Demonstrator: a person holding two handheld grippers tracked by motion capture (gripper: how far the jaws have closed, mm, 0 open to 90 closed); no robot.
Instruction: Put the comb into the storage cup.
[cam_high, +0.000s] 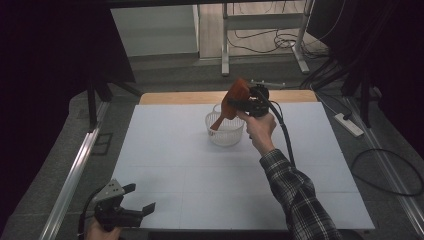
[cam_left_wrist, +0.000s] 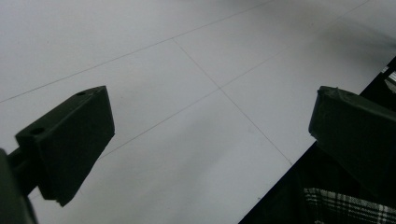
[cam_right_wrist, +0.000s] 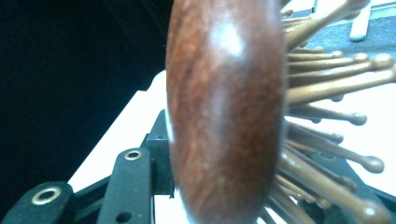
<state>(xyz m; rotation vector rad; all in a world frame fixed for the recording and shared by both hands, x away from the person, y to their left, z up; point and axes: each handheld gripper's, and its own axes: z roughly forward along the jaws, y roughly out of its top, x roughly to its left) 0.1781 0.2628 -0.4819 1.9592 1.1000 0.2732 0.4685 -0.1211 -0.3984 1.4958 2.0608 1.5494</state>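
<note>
Gripping a wooden hairbrush (cam_right_wrist: 224, 107), right claw (cam_high: 240, 104) partly hidden; left claw (cam_high: 140, 197) released, empty

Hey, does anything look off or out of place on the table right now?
Nothing spilled or broken. The right gripper holds a wooden hairbrush tilted above the upright white basket. The left gripper is open near the table edge.

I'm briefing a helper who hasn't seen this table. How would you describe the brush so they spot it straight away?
Start at the white table and find the white basket near its far edge. Just above it, the right gripper is shut on the brush, a reddish-brown wooden hairbrush with its handle slanting down towards the basket. It is the one warm-coloured thing among white and black, and its face carries wooden pins.
</note>
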